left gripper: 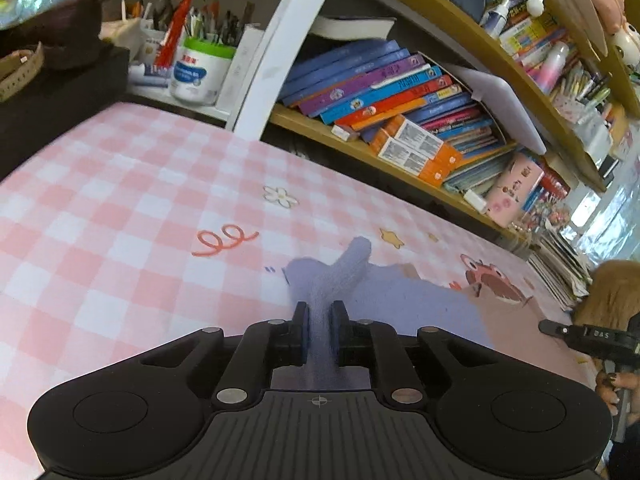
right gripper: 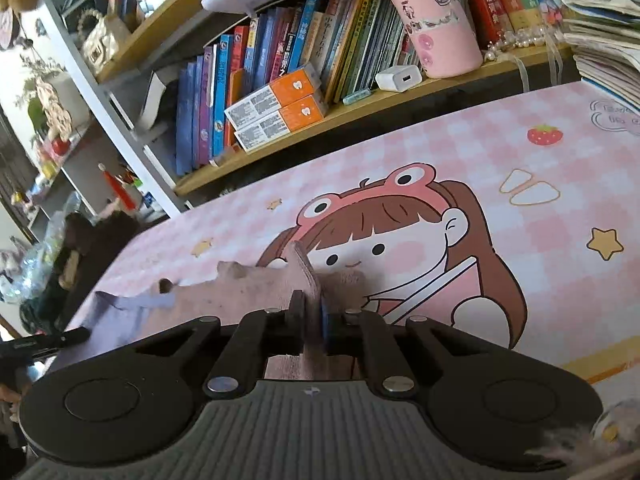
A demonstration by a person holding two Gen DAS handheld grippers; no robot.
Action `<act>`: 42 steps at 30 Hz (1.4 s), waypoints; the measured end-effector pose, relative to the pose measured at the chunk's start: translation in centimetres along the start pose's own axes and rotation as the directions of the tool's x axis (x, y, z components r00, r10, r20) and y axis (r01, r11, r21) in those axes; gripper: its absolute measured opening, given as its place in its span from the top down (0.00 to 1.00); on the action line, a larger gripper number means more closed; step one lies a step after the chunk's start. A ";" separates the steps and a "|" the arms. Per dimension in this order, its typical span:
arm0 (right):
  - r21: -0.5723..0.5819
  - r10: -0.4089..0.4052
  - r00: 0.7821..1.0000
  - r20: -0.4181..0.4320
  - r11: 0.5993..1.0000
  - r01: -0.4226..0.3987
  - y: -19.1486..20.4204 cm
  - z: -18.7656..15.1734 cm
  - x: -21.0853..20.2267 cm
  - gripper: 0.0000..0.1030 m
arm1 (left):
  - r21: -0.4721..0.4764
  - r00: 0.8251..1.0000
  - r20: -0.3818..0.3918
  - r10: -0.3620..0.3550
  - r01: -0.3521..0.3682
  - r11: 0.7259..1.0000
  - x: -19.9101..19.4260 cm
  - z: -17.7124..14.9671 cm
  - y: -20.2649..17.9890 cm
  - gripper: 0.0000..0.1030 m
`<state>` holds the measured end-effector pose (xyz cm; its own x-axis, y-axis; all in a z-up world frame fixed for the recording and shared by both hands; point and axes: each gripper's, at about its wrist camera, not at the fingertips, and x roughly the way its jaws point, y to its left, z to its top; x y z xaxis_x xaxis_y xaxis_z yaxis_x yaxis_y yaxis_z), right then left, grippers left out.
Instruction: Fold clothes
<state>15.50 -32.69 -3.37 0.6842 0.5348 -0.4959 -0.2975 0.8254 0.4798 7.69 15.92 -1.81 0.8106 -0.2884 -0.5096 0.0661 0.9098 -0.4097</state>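
A small soft garment lies on the pink checked table mat (left gripper: 120, 208). Its left end looks lavender (left gripper: 404, 300) and its right end mauve-pink (right gripper: 240, 292). My left gripper (left gripper: 320, 309) is shut on a raised fold of the lavender end, which sticks up ahead of the pads. My right gripper (right gripper: 314, 305) is shut on a pinched-up fold of the mauve end, over the cartoon girl print (right gripper: 400, 240). Each view catches the other gripper at its edge: the right gripper (left gripper: 560, 328) and the left gripper (right gripper: 72, 335).
A wooden bookshelf (left gripper: 400, 152) packed with books runs along the mat's far edge. A pot of pens (left gripper: 200, 72) and a dark bag (left gripper: 60, 40) stand at the far left. A pink cylinder (right gripper: 436, 20), a white charger (right gripper: 398, 79) and stacked papers (right gripper: 608, 60) sit at the right.
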 end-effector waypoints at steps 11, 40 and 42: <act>-0.089 -0.042 0.999 -0.015 0.995 0.041 1.3 0.4 -0.3 0.92 | 0.229 0.998 -0.050 0.049 -0.036 0.973 2.0 1.4 -3.0 0.74; 0.042 0.002 0.996 -0.084 0.999 0.001 1.0 -3.9 -5.1 0.60 | -0.081 0.996 -0.055 -0.068 0.063 0.995 -3.9 -3.4 -0.3 0.24; 0.056 0.010 0.996 -0.091 0.998 -0.005 1.2 -4.0 -5.0 0.74 | -0.101 0.994 -0.065 -0.093 0.086 0.991 -3.7 -3.5 -0.3 0.44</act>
<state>9.03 -33.67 -3.19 0.6176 0.5576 -0.5547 -0.2635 0.8112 0.5220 2.69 15.67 -2.43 0.7612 -0.3903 -0.5179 0.0760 0.8468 -0.5265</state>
